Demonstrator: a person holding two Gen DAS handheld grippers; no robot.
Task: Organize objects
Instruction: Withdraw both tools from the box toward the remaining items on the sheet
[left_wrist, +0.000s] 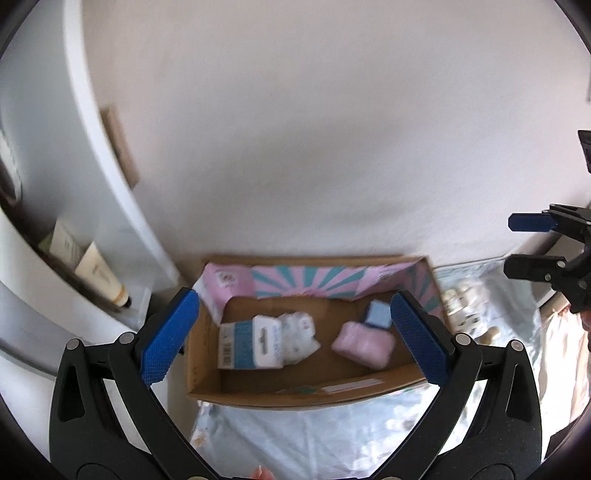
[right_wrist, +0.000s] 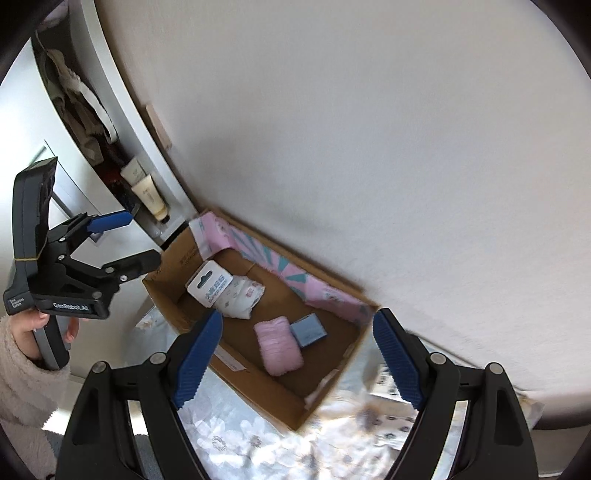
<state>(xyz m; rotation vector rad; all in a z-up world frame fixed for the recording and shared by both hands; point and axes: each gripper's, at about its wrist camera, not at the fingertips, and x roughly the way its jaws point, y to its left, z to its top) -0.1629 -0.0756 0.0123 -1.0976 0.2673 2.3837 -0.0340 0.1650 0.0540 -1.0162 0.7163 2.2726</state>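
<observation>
An open cardboard box (left_wrist: 280, 397) sits against a white wall (left_wrist: 314, 129) on a pale floral cloth (right_wrist: 236, 435), and both tools hang above it with nothing between their blue pads. The left tool (left_wrist: 295, 339) is spread wide, and in its own view the box's contents show in the gap between its fingers: a blue-and-white carded packet (left_wrist: 247, 345) lying on a crumpled white printed pack (left_wrist: 301, 338), then, apart from those, a pink folded cloth (left_wrist: 364, 343) touching a small blue box (left_wrist: 380, 314) behind it. The right tool (right_wrist: 295, 358) also stands open and empty, with the pink cloth and blue box showing between its pads. Pink and teal printed card (right_wrist: 273, 258) lines the box's back wall. A hand (right_wrist: 55, 328) in a fluffy pale sleeve (right_wrist: 22, 391) grips the left tool's handle. To the left a white shelf unit (left_wrist: 96, 184) holds cream tubes (left_wrist: 101, 275); what else lies on it is dark and hard to make out. Motion blur softens the print on the packets, so their labels cannot be read. Small pale items (left_wrist: 461, 306) right of the box are too blurred to identify.
</observation>
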